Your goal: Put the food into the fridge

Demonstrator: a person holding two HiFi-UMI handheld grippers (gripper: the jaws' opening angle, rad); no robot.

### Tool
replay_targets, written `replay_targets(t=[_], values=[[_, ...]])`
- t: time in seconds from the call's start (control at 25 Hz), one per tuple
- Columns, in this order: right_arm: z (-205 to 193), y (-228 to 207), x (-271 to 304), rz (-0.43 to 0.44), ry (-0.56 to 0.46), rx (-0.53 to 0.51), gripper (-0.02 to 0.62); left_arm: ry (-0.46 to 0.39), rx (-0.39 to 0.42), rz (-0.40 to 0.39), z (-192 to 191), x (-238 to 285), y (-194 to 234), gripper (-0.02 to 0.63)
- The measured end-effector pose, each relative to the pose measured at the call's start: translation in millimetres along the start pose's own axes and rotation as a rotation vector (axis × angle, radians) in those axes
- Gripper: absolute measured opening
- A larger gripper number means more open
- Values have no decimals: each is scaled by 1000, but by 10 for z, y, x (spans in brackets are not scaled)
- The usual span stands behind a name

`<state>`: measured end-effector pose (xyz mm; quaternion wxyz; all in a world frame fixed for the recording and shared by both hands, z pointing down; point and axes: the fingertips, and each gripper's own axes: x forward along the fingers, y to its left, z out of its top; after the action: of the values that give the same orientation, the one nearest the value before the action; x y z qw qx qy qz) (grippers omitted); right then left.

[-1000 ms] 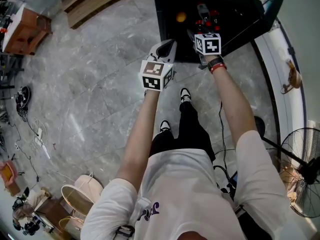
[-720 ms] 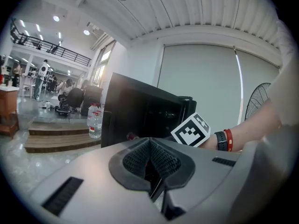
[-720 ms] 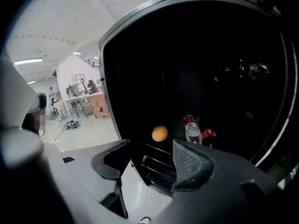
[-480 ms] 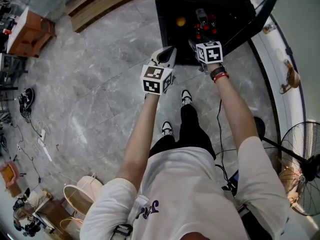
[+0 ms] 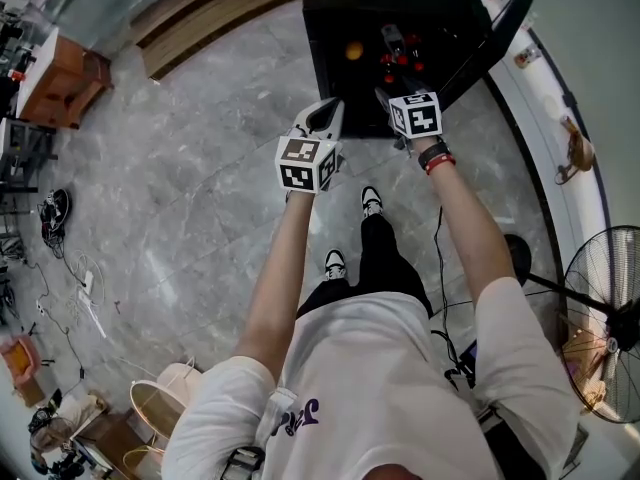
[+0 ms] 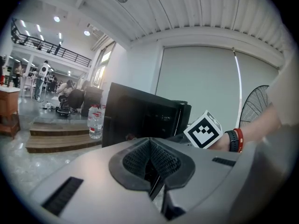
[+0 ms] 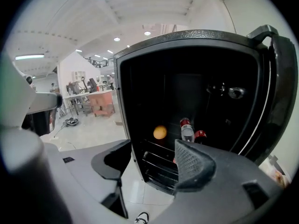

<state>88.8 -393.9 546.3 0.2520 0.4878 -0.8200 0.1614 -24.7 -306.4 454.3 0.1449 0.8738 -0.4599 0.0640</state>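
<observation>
The orange [image 7: 160,132], bottle [image 7: 186,129] and red can [image 7: 201,134] sit deep inside the open fridge [image 7: 187,35], so we judge the loading done and the door [image 7: 279,97], standing out at the right, next. Our right gripper [image 7: 152,164] faces the opening, jaws spread wide with nothing between them; the left gripper [image 6: 150,158] beside it is pinched together on nothing. We should keep clear of the shelves [image 7: 156,158] and push the door's outer edge flat.

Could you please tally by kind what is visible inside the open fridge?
Orange: 1
Bottle: 1
Red cans: 2 made out, possibly more hidden
Total: 4 visible
</observation>
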Motion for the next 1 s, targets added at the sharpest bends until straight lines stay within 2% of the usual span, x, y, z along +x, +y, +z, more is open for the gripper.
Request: replay_targets(t=[0.24,0.76,1.0], values=[[12,-42,-209,-30,0,10,284,-11,4,-11,50,-77,-105,18],[22,-35,-554,-97,20,2,166,-42,16,-21,274,-254,-188,18],[50,-3,-693,-114,23,15,151,-51,25,-29,360,-346,-236,18]])
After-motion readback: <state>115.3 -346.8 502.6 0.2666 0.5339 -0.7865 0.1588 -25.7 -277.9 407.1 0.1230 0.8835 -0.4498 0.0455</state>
